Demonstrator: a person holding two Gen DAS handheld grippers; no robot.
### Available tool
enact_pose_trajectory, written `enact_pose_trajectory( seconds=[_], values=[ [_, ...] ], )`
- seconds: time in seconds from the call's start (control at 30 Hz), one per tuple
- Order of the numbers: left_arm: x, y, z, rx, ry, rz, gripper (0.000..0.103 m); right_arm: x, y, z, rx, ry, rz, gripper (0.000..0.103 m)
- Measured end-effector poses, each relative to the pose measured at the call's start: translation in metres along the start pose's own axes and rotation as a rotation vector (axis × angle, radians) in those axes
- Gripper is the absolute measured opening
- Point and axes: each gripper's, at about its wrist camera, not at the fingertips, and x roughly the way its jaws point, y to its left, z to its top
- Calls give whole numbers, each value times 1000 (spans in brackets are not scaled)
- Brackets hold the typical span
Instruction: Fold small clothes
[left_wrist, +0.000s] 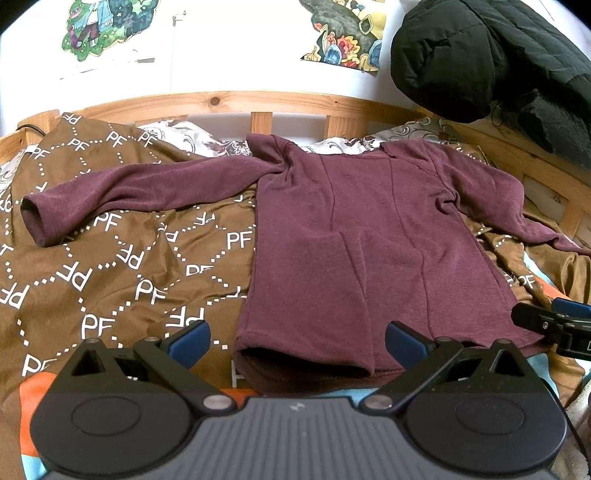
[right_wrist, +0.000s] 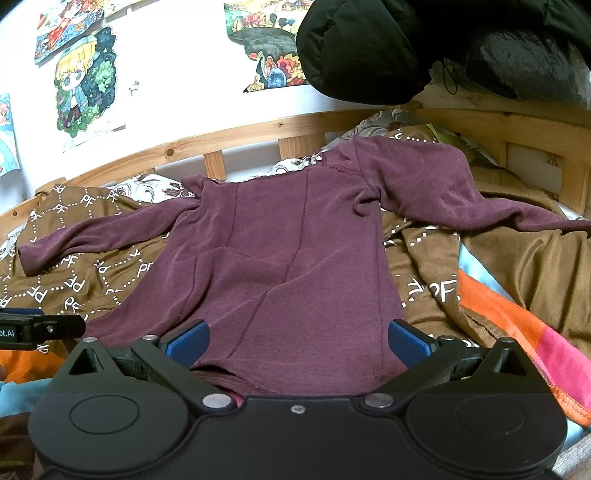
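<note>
Maroon knit, a long-sleeved top (left_wrist: 354, 236) lies flat on a brown blanket (left_wrist: 110, 273) printed with white "PF" letters, its hem toward the cameras and its neck toward the wooden bed rail (left_wrist: 229, 101). Both sleeves are stretched out sideways, one cuff (left_wrist: 35, 219) resting on the blanket at the far left. The left gripper (left_wrist: 297, 341) hovers at the hem's left corner with its blue pads (left_wrist: 190, 341) spread wide, pinching nothing. The right gripper (right_wrist: 297, 341) sits over the hem's right part, its pads (right_wrist: 408, 343) likewise spread apart, the cloth lying between them ungripped. Each gripper's tip shows at the edge of the other's view. Orange and pink bedding (right_wrist: 517, 332) peeks out to the right. A black padded jacket (left_wrist: 480, 55) hangs above the rail, and drawings (right_wrist: 85, 77) are stuck on the white wall.
</note>
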Motion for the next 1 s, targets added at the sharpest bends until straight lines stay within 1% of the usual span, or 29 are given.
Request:
enact_pose_trajectory(
  seconds=[1.0],
  values=[
    [0, -1, 0, 0, 1, 0, 102, 4, -2, -1, 9, 10, 1, 103]
  ],
)
